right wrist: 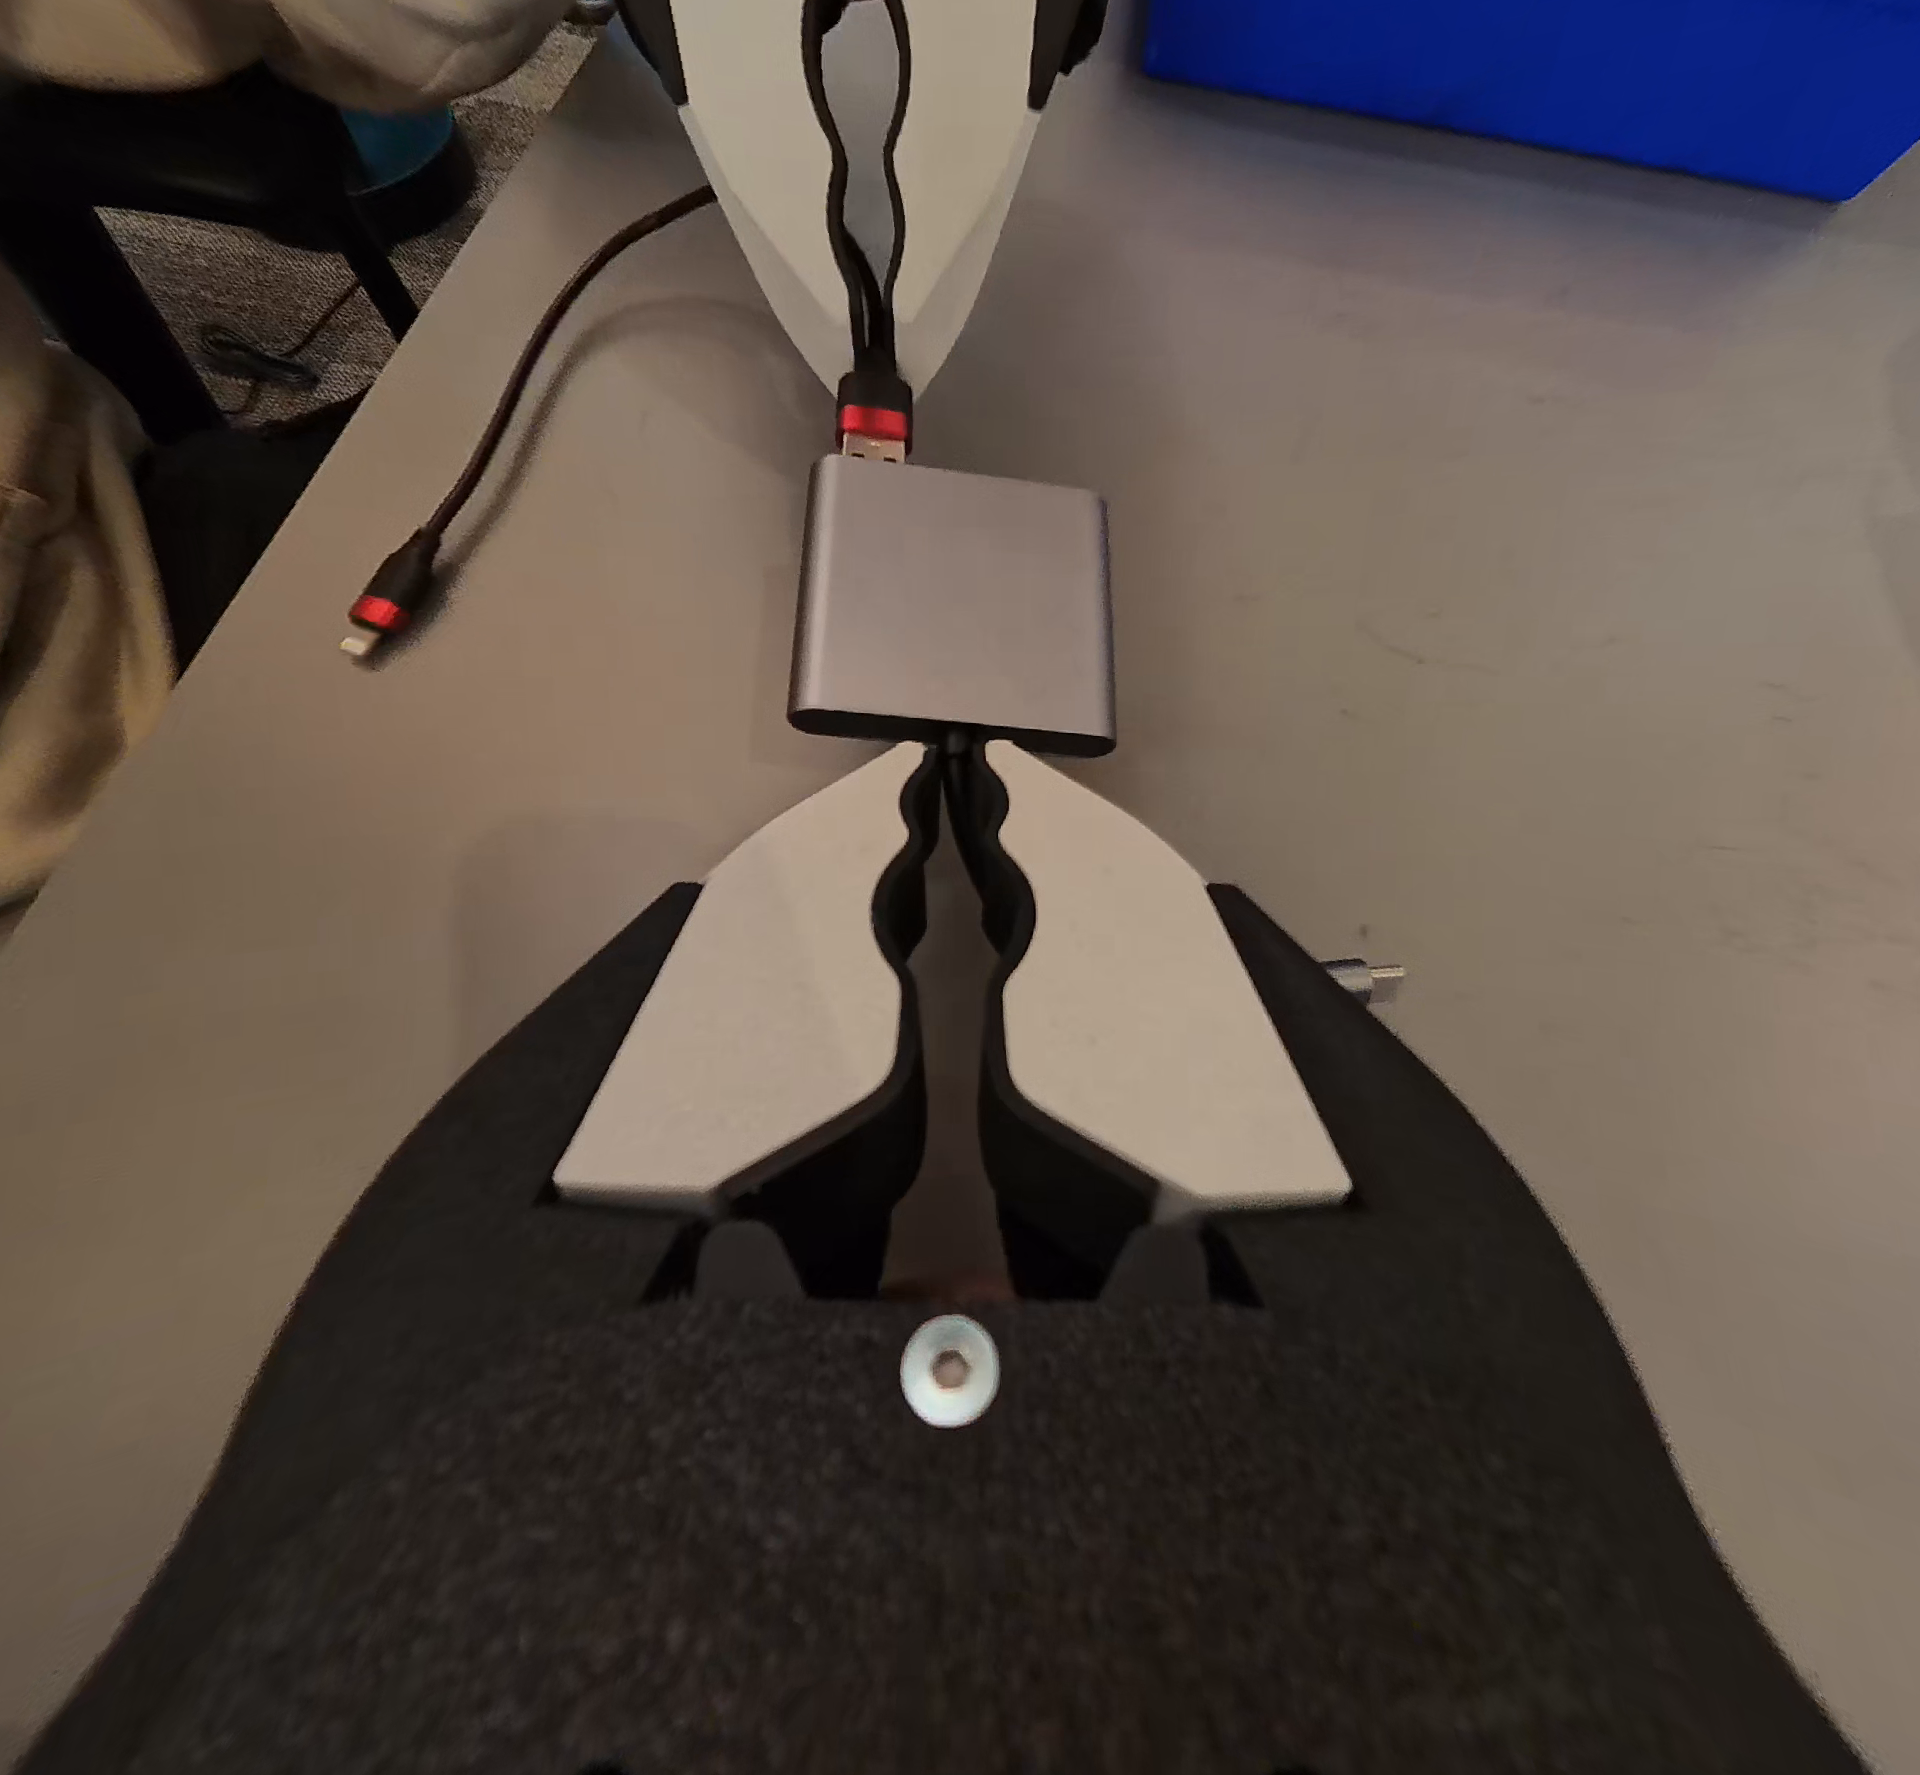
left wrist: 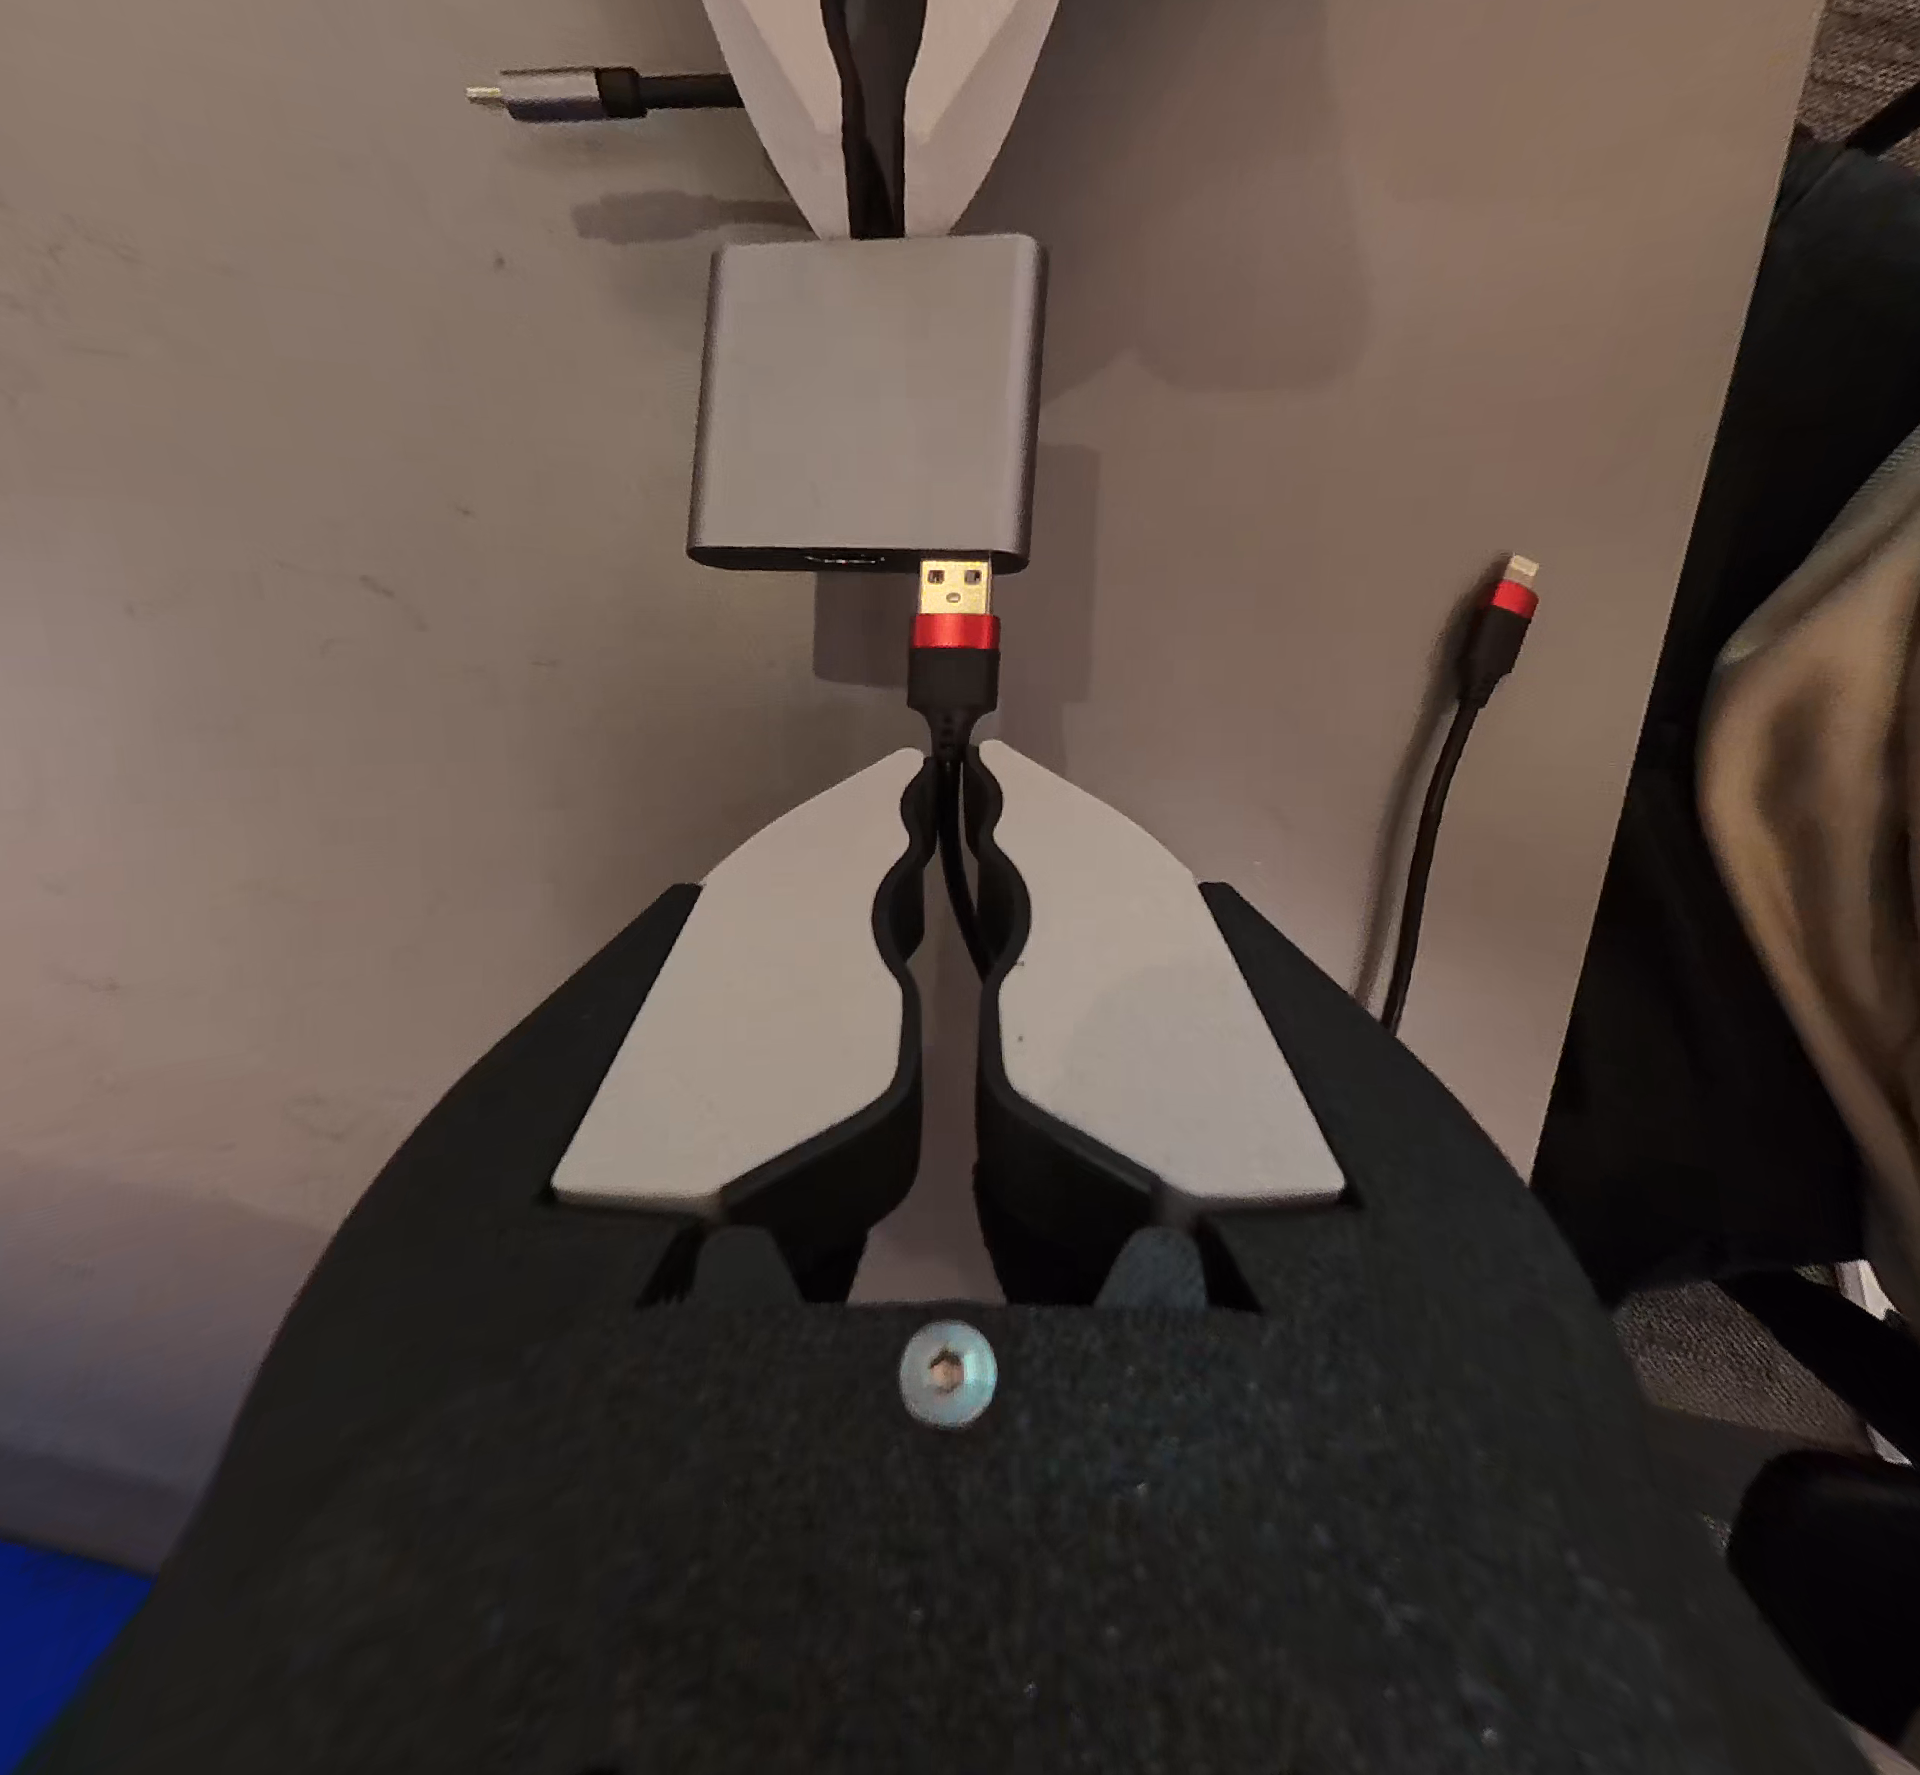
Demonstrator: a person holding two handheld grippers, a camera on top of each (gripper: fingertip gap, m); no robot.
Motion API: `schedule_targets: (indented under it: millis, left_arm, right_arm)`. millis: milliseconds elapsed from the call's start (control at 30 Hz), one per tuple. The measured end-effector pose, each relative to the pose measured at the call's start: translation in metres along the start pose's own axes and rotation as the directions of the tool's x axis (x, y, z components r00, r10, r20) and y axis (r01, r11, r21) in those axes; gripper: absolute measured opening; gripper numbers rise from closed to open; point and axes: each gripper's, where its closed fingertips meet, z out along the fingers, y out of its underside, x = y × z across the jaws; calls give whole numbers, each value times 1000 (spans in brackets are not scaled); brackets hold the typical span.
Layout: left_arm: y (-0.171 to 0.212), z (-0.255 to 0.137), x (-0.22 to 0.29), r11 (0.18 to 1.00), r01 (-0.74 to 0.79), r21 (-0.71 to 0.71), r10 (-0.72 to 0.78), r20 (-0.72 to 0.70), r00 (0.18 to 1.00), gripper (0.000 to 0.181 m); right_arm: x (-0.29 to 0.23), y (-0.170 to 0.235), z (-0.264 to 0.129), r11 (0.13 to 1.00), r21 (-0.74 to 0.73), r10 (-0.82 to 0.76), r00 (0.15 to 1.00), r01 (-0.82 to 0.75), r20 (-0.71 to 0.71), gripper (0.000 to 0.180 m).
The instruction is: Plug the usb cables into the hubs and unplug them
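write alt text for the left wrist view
The left gripper, shut on a black cable, holds a red-collared USB plug with its gold tip at a grey hub port on a grey table. The right gripper grips the hub's own cable opposite.

The hub (left wrist: 868, 406) lies on the table (left wrist: 312, 582) between both claws; the USB plug (left wrist: 954, 619) meets its near edge — its far connector (left wrist: 1514, 598) lies right.

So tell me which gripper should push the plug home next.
Left. The left gripper is shut on the cable just behind the gold USB plug, whose tip sits at the grey hub port. The right gripper only pinches the hub's own lead, steadying it.
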Motion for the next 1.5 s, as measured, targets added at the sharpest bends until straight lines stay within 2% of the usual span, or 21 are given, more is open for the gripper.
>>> schedule_targets:
  millis: [133,267,567,700,833,1033,1267,1500]
  left_arm:
    - [-4,-2,-3,1000,5,17,-6,10,1000,4]
    - [-13,-9,-8,997,23,71,-25,27,999,4]
    - [-25,-20,-19,988,57,146,-64,48,997,4]
    - [-25,-19,-17,989,57,136,-62,37,997,4]
    - [-37,-36,-17,988,45,145,-49,22,999,3]
    - [-61,-66,-25,991,18,132,-23,33,999,3]
    - [-74,-72,-24,996,8,88,-9,6,1000,4]
    - [-78,-68,-17,992,27,127,-19,-66,998,4]
  right_arm:
    - [2,2,0,1000,-3,23,1000,-23,-9,5]
    - [11,-9,-9,992,98,88,996,-85,-23,6]
    - [20,-20,-20,983,182,17,988,11,-153,6]
    - [20,-20,-20,980,197,52,992,-27,-119,6]
    - [21,-33,-29,943,321,109,993,-91,-36,5]
    - [27,-53,-40,871,484,110,993,-76,-41,5]
    - [23,-56,-49,844,535,90,994,-40,-69,5]
    - [16,-53,-53,845,531,92,995,-64,-26,5]
